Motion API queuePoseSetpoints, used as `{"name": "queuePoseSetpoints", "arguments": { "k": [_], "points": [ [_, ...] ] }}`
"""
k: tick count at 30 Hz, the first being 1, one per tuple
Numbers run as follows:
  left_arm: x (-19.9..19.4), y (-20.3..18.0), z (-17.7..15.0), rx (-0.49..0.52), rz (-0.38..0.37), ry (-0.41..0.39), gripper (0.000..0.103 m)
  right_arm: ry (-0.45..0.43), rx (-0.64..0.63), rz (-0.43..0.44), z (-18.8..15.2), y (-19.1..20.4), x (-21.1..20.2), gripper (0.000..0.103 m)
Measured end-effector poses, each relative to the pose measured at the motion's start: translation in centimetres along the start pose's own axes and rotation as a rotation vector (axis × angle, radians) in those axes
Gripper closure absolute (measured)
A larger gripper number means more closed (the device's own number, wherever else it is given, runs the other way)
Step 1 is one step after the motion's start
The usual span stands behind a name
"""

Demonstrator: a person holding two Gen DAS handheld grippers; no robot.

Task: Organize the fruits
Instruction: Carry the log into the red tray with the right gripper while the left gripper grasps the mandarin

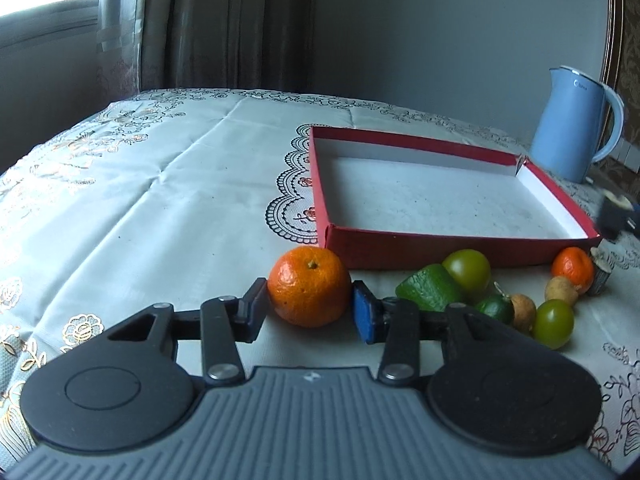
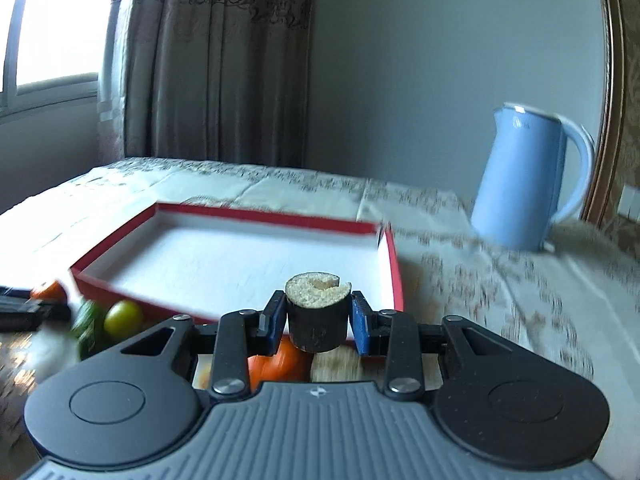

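**Helper:** Where do your two claws stand?

**Me:** My left gripper (image 1: 310,306) is clamped on the big mandarin (image 1: 308,286), one pad on each flank; whether the fruit rests on the tablecloth (image 1: 160,200) or hangs just clear of it I cannot tell. It sits just in front of the near left corner of the red box (image 1: 460,250). My right gripper (image 2: 318,316) is clamped on a dark cylinder (image 2: 317,312) with a pale, grainy cut top, held upright over the near right wall of the box

**Helper:** And the other fruit?

**Me:** It lies loose along the front wall of the box: a green wedge (image 1: 430,290), two green round fruits (image 1: 468,272), two small brown ones (image 1: 523,308), a small lime (image 1: 496,307) and a small mandarin (image 1: 573,266). The box holds nothing yet

**Helper:** So how do you do this step well?

**Me:** I judge the lift is the thing. The mandarin is round and smooth, so I keep the pads on its widest part and squeeze firmly without bruising it. I want it to go straight up first, high enough to clear the red wall, and only then forward over the white floor. I'd set it into a far corner, leaving room for the rest

**Helper:** Any risk?

**Me:** Clipping the cardboard rim would push the light box toward the blue kettle (image 1: 576,128). My two claws could also crowd each other over the box, so I'd keep them to their own sides
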State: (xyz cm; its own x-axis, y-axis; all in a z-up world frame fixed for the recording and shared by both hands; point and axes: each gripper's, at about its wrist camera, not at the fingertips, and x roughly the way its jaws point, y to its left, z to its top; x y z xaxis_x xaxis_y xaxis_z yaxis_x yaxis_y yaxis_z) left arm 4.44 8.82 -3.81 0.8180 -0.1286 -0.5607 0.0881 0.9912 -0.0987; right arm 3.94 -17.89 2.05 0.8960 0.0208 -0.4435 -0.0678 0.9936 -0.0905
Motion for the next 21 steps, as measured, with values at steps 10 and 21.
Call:
{"name": "queuePoseSetpoints", "arguments": {
  "k": [10, 21],
  "points": [
    [-0.1, 0.1, -0.1, -0.008, -0.018, -0.001, 0.059, 0.124, -0.050, -0.005, 1.9, 0.8, 9.4, 0.070],
    [0.0, -0.1, -0.1, 0.002, -0.024, 0.002, 0.055, 0.194, -0.035, 0.016, 1.5, 0.5, 11.4, 0.063]
  ]
}}
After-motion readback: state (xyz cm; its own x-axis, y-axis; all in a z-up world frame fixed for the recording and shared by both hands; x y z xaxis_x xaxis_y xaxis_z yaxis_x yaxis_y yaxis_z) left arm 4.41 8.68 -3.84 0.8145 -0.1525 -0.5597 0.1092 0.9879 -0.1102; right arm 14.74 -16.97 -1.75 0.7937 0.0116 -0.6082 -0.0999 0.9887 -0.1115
